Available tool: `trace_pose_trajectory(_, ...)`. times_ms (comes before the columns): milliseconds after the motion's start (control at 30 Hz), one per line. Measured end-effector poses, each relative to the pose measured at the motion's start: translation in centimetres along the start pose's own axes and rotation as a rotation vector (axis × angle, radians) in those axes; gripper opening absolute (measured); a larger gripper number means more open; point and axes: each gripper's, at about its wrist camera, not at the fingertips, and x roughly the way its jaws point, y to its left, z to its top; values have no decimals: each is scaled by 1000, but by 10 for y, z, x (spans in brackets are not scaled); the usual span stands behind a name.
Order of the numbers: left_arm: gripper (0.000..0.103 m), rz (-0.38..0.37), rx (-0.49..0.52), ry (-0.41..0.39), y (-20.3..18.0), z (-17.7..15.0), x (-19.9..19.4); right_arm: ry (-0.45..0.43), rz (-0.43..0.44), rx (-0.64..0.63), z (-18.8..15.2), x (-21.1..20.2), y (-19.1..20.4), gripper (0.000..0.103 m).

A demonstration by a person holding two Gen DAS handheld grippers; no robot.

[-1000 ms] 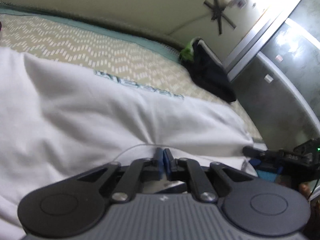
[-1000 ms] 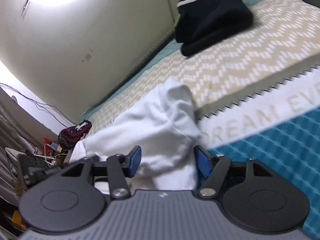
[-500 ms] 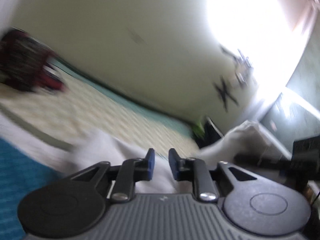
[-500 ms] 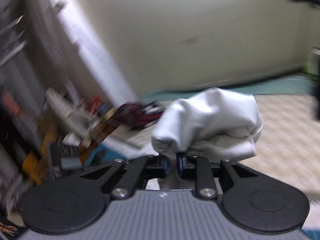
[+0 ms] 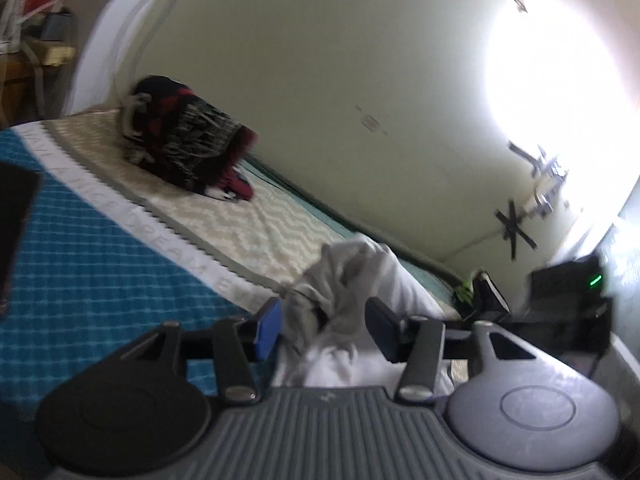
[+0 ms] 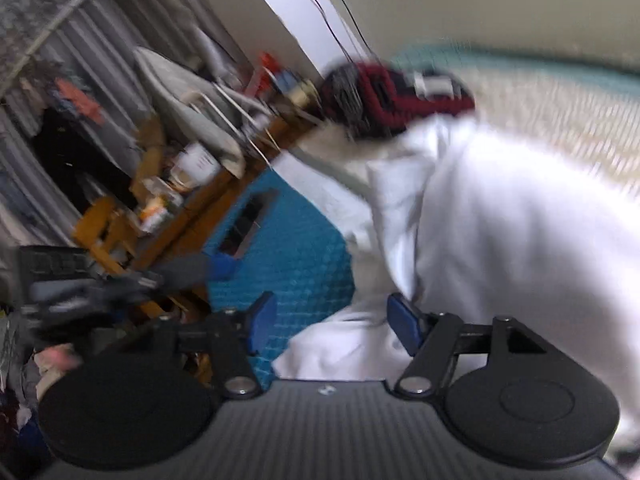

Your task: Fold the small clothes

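opening just now, the left gripper (image 5: 322, 330) has its blue pads standing apart, and a crumpled bunch of the white garment (image 5: 352, 280) rises in the gap between them; neither pad seems to press on the cloth, though its lower folds are cut off behind the gripper body. the right gripper (image 6: 330, 328) has also just been opening and stands wide: an edge of the same white garment (image 6: 500, 232) lies between its fingers, close against the right pad, with the left pad clear over the bedspread. whether that right pad actually touches the cloth is hard to judge through the blur.

the garment lies heaped on the teal quilted bedspread (image 5: 80, 260), over its pale lettered band, whose words are partly covered. beyond it, on the cream zigzag part of the bed, sits a dark red and black bundle (image 5: 184, 140), its make-up unclear. a small black item with a green patch (image 5: 480, 288) is half hidden at the far edge near the wall (image 5: 320, 60). the right wrist view smears a cluttered wooden shelf (image 6: 160, 200) into streaks, and the left gripper shows there only as a dark blur at the left edge.
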Motion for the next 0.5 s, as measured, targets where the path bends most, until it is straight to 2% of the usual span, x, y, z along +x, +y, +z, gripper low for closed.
trace_pose_trajectory(100, 50, -13, 55, 45, -10, -7, 24, -90, -20, -35, 10, -37, 3, 52)
trace_pose_trajectory(167, 47, 12, 96, 79, -18, -15, 41, -119, -80, -54, 18, -45, -1, 47)
trace_pose_trajectory(233, 32, 71, 125, 131, -20, -23, 59, -112, -120, -39, 28, -35, -10, 38)
trace_pose_trajectory(267, 9, 96, 124, 167, -18, -26, 66, -98, -126, -32, 31, -29, -16, 36)
trace_pose_trajectory(300, 5, 125, 118, 207, -15, -31, 73, -72, -144, -23, 36, -17, -26, 33)
trace_pose_trajectory(367, 5, 123, 105, 210, -10, -38, 71, 18, -179, 22, 41, 24, -47, 32)
trace_pose_trajectory(400, 5, 124, 95, 214, -8, -39, 67, 56, -220, 25, 39, 43, -59, 18)
trace_pose_trajectory(433, 5, 129, 84, 216, -7, -39, 65, 26, -257, 31, 36, 49, -68, 0)
trace_pose_trajectory(500, 5, 138, 79, 225, -8, -38, 61, 5, -196, 140, 39, 47, -88, 0)
